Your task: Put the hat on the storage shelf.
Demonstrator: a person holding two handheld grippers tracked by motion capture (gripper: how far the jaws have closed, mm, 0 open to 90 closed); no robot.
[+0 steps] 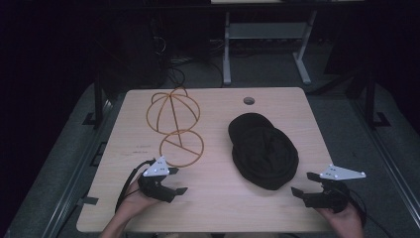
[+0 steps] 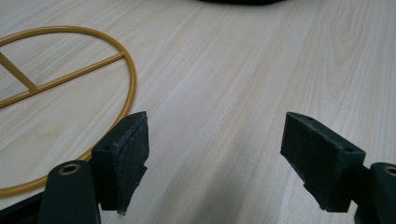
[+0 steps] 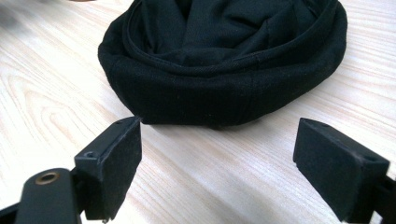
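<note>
A black cap (image 1: 262, 150) lies upside down on the right half of the wooden table (image 1: 218, 208); its dark rim and folded lining (image 3: 224, 60) sit just beyond my right gripper (image 3: 217, 154). That right gripper (image 1: 303, 184) is open and empty, near the front right corner. A gold wire hat stand (image 1: 174, 124) lies on its side at the left, its round base ring (image 2: 70, 84) beside my left gripper (image 2: 215, 158). The left gripper (image 1: 177, 180) is open and holds nothing, resting just in front of the ring.
A round cable hole (image 1: 248, 100) sits near the table's far edge. Bare wood stretches between the two grippers along the front edge. Beyond the table stand desk legs (image 1: 227, 49) and cables on a dark floor.
</note>
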